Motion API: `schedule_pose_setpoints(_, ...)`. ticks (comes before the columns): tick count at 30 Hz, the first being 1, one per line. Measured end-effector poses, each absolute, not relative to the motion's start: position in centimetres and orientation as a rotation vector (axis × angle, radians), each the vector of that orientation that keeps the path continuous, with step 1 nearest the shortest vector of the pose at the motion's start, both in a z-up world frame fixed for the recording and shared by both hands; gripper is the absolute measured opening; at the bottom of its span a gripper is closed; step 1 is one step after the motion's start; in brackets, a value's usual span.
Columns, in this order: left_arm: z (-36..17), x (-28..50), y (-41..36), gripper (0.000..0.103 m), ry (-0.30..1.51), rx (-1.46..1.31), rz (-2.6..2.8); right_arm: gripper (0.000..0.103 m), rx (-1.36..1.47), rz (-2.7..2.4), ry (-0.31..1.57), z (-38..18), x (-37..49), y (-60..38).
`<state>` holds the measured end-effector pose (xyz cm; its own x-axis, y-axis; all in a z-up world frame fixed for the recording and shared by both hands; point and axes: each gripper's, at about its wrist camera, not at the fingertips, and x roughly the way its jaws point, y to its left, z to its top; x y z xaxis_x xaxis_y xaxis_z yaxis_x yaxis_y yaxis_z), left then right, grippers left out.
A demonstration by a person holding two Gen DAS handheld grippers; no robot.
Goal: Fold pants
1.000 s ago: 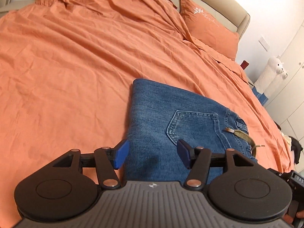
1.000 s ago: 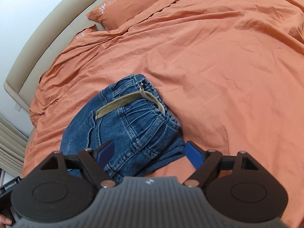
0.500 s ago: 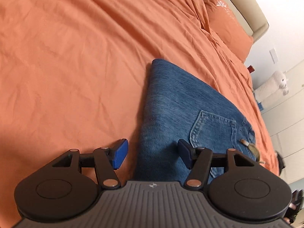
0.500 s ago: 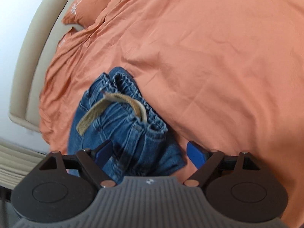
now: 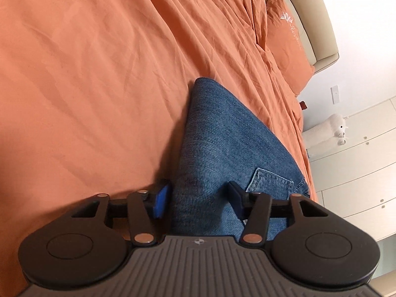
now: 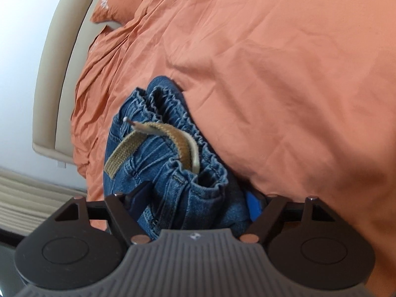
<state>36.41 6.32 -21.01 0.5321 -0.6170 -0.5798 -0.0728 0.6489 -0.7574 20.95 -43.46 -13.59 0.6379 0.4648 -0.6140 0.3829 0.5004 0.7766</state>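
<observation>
orange bedding [image 5: 104, 79], wrinkled and soft, covers the bed on which the folded blue denim pants [image 5: 222, 143] are laid; a matching orange pillow [image 5: 287, 47] and a beige padded headboard [image 5: 311, 19] are seen beyond, with a white plush toy [image 5: 331, 128] by the cupboards.

the left tongs [image 5: 198, 198] are spread apart and set astride the folded edge near the back pocket, one blue pad just beside the denim. the right tongs [image 6: 198, 201] are likewise released, straddling the gathered elastic waistband end, where a tan woven drawstring [image 6: 178, 141] is draped loose.

several risks can be judged from here. if only the top layers are pinched, the fold may be pulled open when lifted. the thick waistband bundle may not be fully taken between the right pads, so a slip is likely. bedding could be caught under the lower pads, since the mattress gives way. the drawstring may be snagged or left trailing outside the fold.

compared with a second ago, both tongs have been brought lower and closer, so that denim is now seen between the pads of each; the opening widths appear unchanged, and the pants appear not to have been shifted.
</observation>
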Motion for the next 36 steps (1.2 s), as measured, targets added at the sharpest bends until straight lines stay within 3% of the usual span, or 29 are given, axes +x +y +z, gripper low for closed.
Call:
schedule_pose_setpoints(2, -21.4, 36.6, 6.4, 0.052, 0.977, -0.842, -0.376, 0.067, 1.087, 0.076, 0.927, -13.6, 21.2, -43.6)
schedule_pose_setpoints(4, -21.5, 36.7, 6.4, 0.039, 0.976, -0.851, -0.38, 0.051, 1.105, 0.086, 0.92, -13.8, 21.3, -43.7)
schedule_pose_setpoints(10, -19.9, 36.2, 5.4, 0.012, 0.941, -0.779, -0.372, 0.033, 1.017, 0.127, 0.845, -11.3, 20.8, -42.9)
schedule_pose_setpoints(24, -12.3, 33.2, 3.3, 0.007, 0.842, -0.505, -0.32, 0.027, 0.894, 0.149, 0.747, -6.7, 19.0, -41.0)
schedule_pose_setpoints(36, -3.6, 27.7, 9.8, 0.007, 0.773, -0.433, -0.272, 0.027, 0.836, 0.306, 0.714, 0.1, 16.7, -33.6)
